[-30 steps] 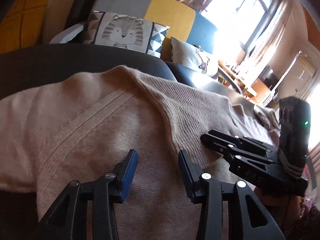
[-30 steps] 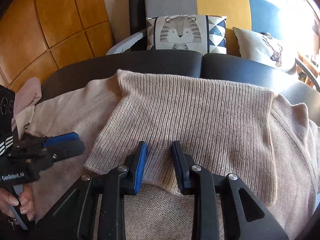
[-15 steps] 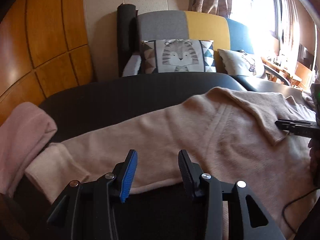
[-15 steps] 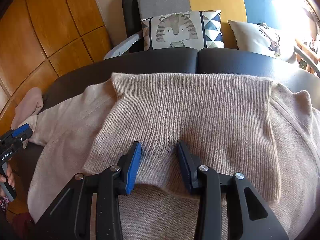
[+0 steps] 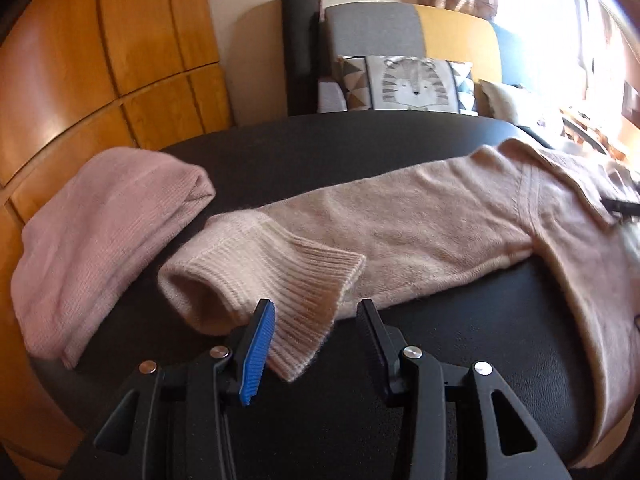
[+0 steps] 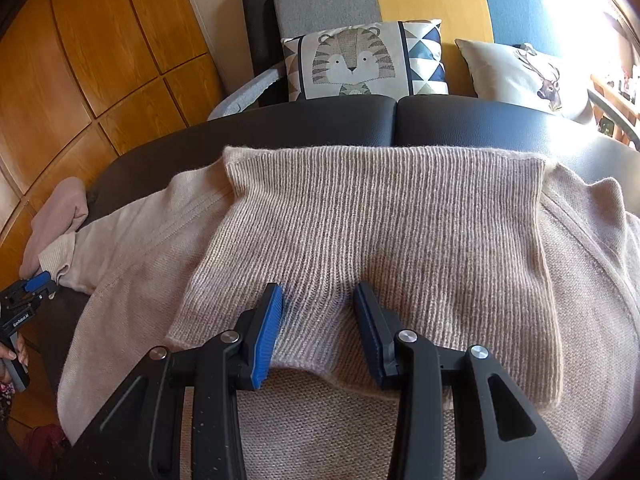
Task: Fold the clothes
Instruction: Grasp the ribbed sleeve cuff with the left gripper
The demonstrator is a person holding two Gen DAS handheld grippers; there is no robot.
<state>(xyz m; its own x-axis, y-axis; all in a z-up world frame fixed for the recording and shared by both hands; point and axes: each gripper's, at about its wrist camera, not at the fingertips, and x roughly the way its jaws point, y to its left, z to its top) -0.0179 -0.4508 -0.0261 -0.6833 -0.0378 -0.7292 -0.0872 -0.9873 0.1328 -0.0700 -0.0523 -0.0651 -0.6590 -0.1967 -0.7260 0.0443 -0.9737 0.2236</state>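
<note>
Lying between parted jaws: sleeve cuff (image 5: 296, 304)

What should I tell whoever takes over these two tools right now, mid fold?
Left tool: open, its fingers either side of the ribbed cuff of the beige sweater, not yet gripping.
Right tool: open, over the ribbed turtleneck collar, holding nothing.
The sweater lies spread on the black surface, its sleeve stretched out sideways. A folded pink garment sits beside the cuff.
Done: sweater laid flat, collar flat on the chest.
Left: probably grip the cuff, fold the sleeve in, then the other side and the body.
</note>
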